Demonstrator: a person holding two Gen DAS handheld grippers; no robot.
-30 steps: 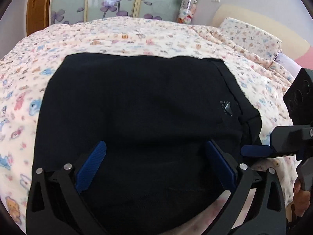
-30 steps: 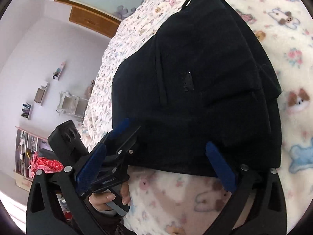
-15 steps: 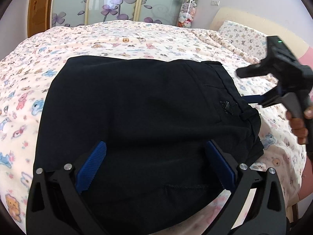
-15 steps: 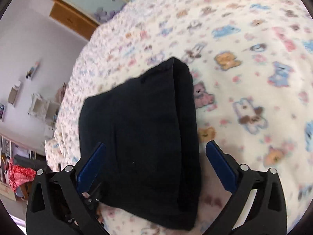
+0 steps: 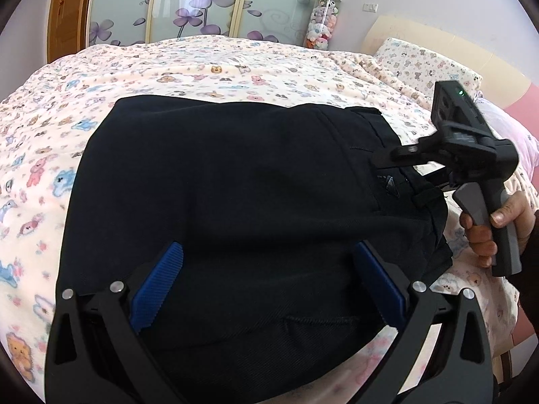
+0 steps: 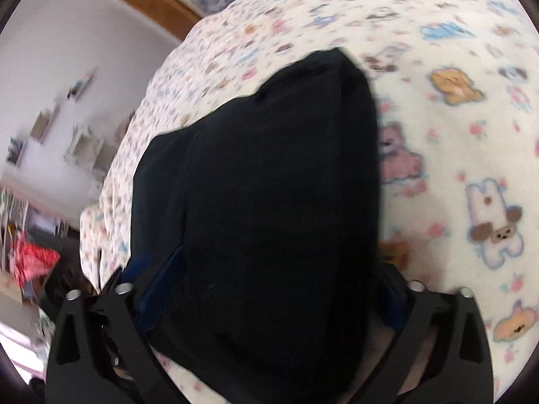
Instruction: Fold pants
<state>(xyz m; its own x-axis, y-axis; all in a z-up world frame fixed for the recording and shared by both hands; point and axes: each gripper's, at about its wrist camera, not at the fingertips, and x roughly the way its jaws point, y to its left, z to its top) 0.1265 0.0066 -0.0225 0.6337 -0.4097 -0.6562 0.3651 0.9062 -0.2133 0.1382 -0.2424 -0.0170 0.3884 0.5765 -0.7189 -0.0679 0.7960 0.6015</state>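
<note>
Seemingly already folded, the black pants (image 5: 229, 195) are lying on the bed (image 5: 209, 64), directly ahead of the left hand-held gripper (image 5: 269, 282), whose fingers are spreading wide over the near edge, gripping nothing. Their long axis is running left to right, and the right hand-held gripper (image 5: 397, 155) is nearing the waistband end; whether it is gripping, I cannot tell. From the right wrist, blurred, the pants (image 6: 269, 185) are stretching straight away between widely parted fingers of the right hand-held gripper (image 6: 269, 303). Wardrobe doors (image 5: 202, 6) are standing beyond.
</note>
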